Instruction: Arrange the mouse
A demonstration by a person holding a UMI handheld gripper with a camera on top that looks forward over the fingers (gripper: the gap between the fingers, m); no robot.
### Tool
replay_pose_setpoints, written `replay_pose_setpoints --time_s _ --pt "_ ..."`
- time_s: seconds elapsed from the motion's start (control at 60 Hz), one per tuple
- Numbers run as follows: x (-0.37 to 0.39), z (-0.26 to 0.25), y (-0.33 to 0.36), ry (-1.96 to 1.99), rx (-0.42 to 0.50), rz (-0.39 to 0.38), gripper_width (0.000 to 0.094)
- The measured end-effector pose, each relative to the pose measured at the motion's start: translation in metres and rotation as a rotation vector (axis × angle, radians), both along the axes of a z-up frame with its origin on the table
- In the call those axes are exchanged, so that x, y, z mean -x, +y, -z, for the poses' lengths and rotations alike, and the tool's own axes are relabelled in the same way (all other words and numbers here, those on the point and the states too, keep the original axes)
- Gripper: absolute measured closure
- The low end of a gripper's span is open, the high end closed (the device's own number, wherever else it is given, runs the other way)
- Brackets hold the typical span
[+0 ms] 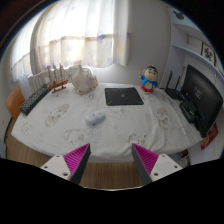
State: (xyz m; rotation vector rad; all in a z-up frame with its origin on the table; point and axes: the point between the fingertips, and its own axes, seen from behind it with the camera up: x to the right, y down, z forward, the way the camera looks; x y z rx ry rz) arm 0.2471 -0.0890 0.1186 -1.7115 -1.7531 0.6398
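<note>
One mouse lies well beyond the open, empty gripper.

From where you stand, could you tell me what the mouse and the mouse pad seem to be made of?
The mouse looks like pale, smooth plastic, with a faint sheen, though it is small. The mouse pad looks like matte black fabric or rubber, flat and unreflective. The open fingers hold nothing.

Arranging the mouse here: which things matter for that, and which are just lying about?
For the job: mouse; black mouse pad; gripper, open and empty, short of the mouse.

Lying about: keyboard; monitor; blue figurine; pale bag; router.
</note>
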Motion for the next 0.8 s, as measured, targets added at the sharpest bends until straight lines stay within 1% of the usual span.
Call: replay_pose_setpoints --time_s 0.2,0.283,0.383,0.55,0.65,0.8 --pt "0.015 0.01 -0.058 -0.004 0.013 -0.08 0.008" --pt "0.022 0.014 -0.078 -0.001 0.025 -0.099 0.0081" --pt "0.035 0.022 -0.098 0.021 0.039 -0.102 0.0083" --pt "0.068 0.034 -0.109 0.107 0.048 -0.065 0.0082" --pt "0.09 0.049 -0.109 0.151 0.057 -0.029 0.0083" --pt "0.122 0.074 -0.105 0.187 0.048 -0.005 0.008"
